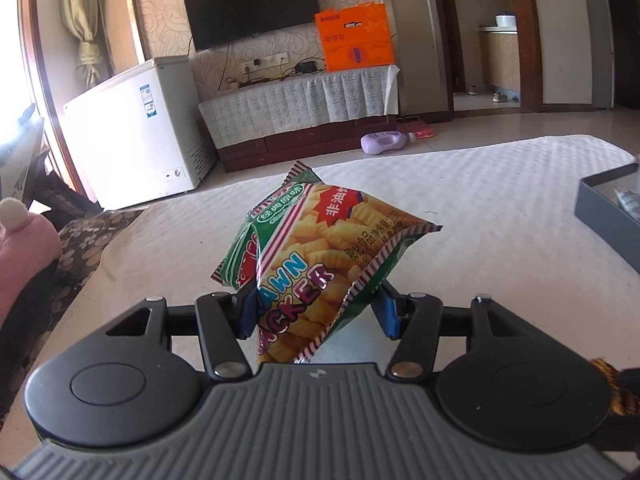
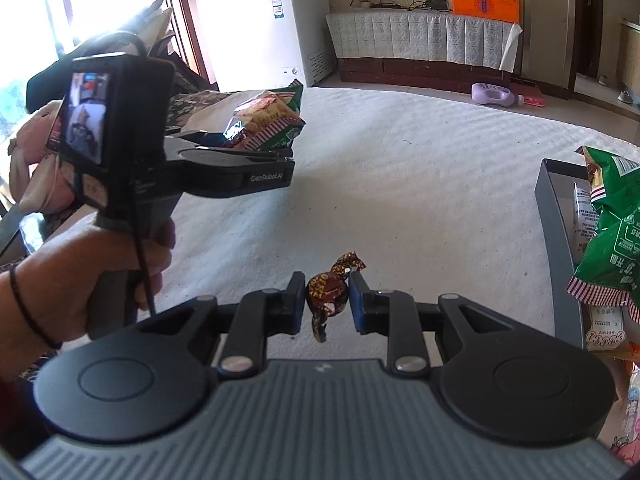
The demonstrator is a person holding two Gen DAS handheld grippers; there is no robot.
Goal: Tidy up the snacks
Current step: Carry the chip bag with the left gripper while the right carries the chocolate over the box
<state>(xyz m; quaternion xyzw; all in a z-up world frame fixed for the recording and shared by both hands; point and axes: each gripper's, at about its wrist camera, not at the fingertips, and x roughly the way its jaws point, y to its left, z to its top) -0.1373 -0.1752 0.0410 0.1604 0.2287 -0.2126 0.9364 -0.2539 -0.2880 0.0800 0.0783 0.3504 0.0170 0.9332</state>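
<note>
With several packets already in the dark grey box [image 2: 554, 240] at the surface's right edge, the left gripper [image 1: 316, 314] pinches a green-and-yellow prawn-cracker bag [image 1: 320, 256] and the right gripper [image 2: 327, 300] pinches a brown foil-wrapped candy [image 2: 326, 292], both unplaced.

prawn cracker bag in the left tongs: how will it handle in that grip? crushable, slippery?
The prawn cracker bag looks puffy and probably light. Its film dents where the left tongs pinch its lower end, so the crackers may crush. The glossy wrapper could slip, and the unsupported top will likely flop.
</note>
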